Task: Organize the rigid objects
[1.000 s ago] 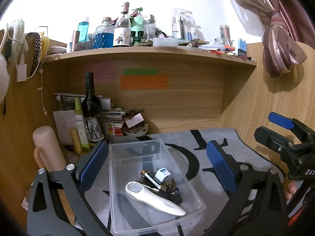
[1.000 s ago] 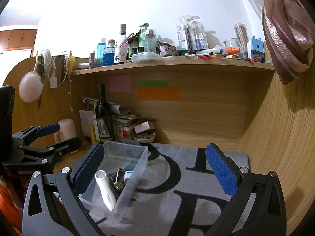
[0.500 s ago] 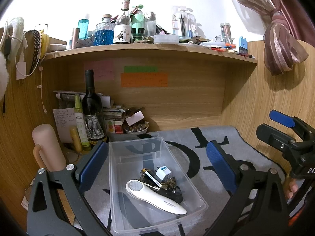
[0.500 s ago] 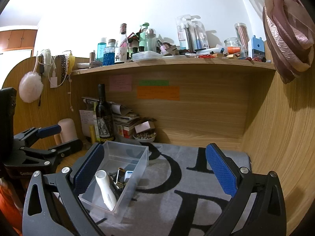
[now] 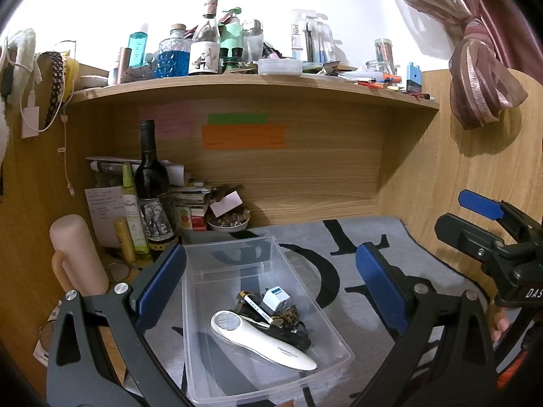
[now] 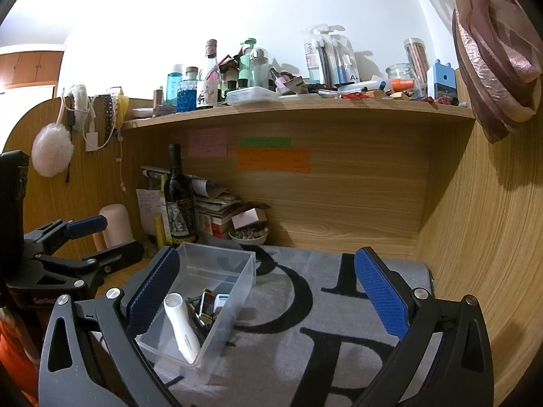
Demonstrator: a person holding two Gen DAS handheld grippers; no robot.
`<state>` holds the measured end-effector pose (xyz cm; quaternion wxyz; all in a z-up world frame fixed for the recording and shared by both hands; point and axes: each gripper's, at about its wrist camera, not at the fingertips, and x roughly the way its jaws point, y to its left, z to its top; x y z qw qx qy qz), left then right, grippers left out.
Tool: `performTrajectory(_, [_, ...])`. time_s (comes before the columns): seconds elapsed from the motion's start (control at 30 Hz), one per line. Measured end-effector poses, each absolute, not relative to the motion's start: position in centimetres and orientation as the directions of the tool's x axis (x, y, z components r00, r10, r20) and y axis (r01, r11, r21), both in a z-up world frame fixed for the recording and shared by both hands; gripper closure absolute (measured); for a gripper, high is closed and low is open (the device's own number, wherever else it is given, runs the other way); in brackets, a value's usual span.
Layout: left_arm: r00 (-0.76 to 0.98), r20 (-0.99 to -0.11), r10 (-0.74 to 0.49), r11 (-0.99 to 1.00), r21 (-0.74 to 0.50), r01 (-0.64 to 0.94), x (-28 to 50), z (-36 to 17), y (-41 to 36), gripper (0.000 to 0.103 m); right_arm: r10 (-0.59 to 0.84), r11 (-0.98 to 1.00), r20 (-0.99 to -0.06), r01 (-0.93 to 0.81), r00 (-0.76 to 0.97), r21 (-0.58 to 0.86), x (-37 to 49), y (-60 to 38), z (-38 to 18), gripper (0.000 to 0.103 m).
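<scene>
A clear plastic bin (image 5: 237, 257) (image 6: 217, 257) rests on the grey mat with black letters (image 5: 390, 257) (image 6: 305, 332). Inside lie a long white handheld device (image 5: 261, 342) (image 6: 181, 329), a small white charger cube (image 5: 275, 297) and a tangle of dark small items (image 5: 288, 325). My left gripper (image 5: 271, 281) hovers above the bin, open, nothing between its blue pads. My right gripper (image 6: 264, 291) is open and holds nothing, over the mat just right of the bin. Each gripper appears at the edge of the other's view.
A wine bottle (image 5: 151, 186), green spray bottle (image 5: 130, 203), pink mug (image 5: 76, 254), papers and a small bowl (image 5: 229, 222) crowd the back left corner. A shelf (image 5: 254, 81) above holds several bottles. Wooden walls close the back and right; a curtain (image 5: 475, 78) hangs right.
Both views have shifted only slightly; the left gripper drifted a little, so the bin sits marginally differently in frame. Both grippers stay open, and the bin's contents have not moved.
</scene>
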<state>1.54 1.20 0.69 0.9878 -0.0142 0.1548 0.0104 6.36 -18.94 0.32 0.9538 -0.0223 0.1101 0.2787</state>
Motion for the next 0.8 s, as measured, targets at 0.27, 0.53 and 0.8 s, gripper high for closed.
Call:
performTrajectory(0.27, [0.949, -0.315, 0.012, 0.999, -0.029, -0.022, 1.77, 0.73, 1.16, 0.002, 0.527, 0.844, -0.224, -0.537, 0.820, 0.020, 6.34, -18.80, 0.23, 0.000])
performTrajectory(0.53, [0.944, -0.331, -0.012, 0.999, -0.036, 0.000, 1.98, 0.62, 1.13, 0.002, 0.524, 0.845, -0.233, -0.534, 0.819, 0.023, 6.09, -18.31, 0.15, 0.000])
performTrajectory(0.8, [0.941, -0.339, -0.011, 0.999, -0.047, -0.005, 2.29, 0.43, 1.48, 0.002, 0.519, 0.849, -0.245, -0.527, 0.819, 0.037, 6.27, -18.22, -0.03, 0.000])
